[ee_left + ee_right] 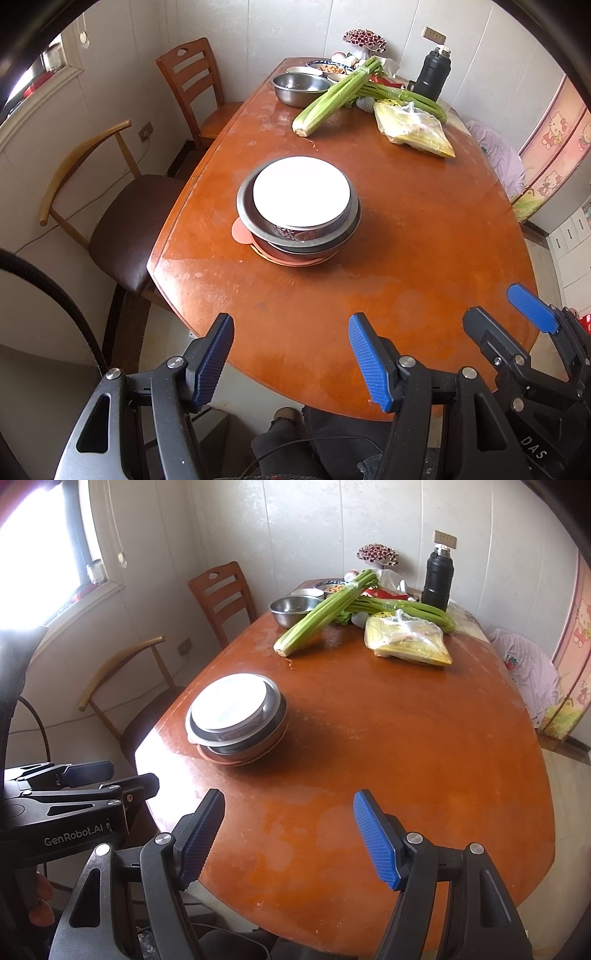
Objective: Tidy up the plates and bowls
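Observation:
A stack of dishes (299,214) stands on the round wooden table (406,258): a white bowl (301,192) on top, nested in metal bowls (258,225), over an orange plate (240,232). The stack also shows in the right wrist view (236,716). My left gripper (291,354) is open and empty over the table's near edge, short of the stack. My right gripper (290,834) is open and empty, near the front edge, to the right of the stack. The right gripper shows in the left wrist view (517,314), the left gripper in the right wrist view (110,775).
At the far end lie celery bunches (340,96), a plastic bag of food (413,129), a steel bowl (299,88), small dishes (325,68) and a black thermos (432,74). Two chairs (122,206) stand at the table's left side. A wall is behind.

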`<state>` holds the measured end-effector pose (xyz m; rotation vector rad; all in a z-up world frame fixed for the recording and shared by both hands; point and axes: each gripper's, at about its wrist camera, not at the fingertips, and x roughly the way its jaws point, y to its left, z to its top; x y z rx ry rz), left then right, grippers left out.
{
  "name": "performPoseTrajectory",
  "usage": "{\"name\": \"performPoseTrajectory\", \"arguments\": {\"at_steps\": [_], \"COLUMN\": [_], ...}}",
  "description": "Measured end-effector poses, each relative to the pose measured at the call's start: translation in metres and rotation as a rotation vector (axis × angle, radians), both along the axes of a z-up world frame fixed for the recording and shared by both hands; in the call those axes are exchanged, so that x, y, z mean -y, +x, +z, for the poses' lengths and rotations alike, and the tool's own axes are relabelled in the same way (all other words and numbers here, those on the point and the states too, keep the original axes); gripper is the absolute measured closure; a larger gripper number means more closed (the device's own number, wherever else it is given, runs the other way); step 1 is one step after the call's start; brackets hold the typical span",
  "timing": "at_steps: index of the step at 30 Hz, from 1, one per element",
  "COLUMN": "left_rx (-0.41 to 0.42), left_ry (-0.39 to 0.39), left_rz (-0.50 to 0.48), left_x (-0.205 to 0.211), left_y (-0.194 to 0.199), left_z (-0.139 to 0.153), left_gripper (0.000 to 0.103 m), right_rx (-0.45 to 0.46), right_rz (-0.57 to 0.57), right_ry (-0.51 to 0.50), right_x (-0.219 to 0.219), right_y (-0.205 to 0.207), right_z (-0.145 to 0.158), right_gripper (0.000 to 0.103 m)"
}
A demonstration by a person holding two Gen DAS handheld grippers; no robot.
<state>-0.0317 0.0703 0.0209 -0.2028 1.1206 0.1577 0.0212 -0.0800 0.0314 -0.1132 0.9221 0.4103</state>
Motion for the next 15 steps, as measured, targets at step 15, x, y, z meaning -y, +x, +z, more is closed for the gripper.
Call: {"name": "performPoseTrajectory", "arguments": {"at_steps": [15], "left_rx": [-0.033], "left_ry": [0.019], "left_rz": [-0.006], "left_x": [-0.0017], "left_y": [0.0037], "left_z": [-0.0057], "left_gripper": [0.039], "right_rx": [-0.004], "right_rz": [-0.030], "right_ry": [0.017], "right_x": [0.0054], "right_y": [0.0035], "right_z": [0.0011], "right_gripper": [0.029]}}
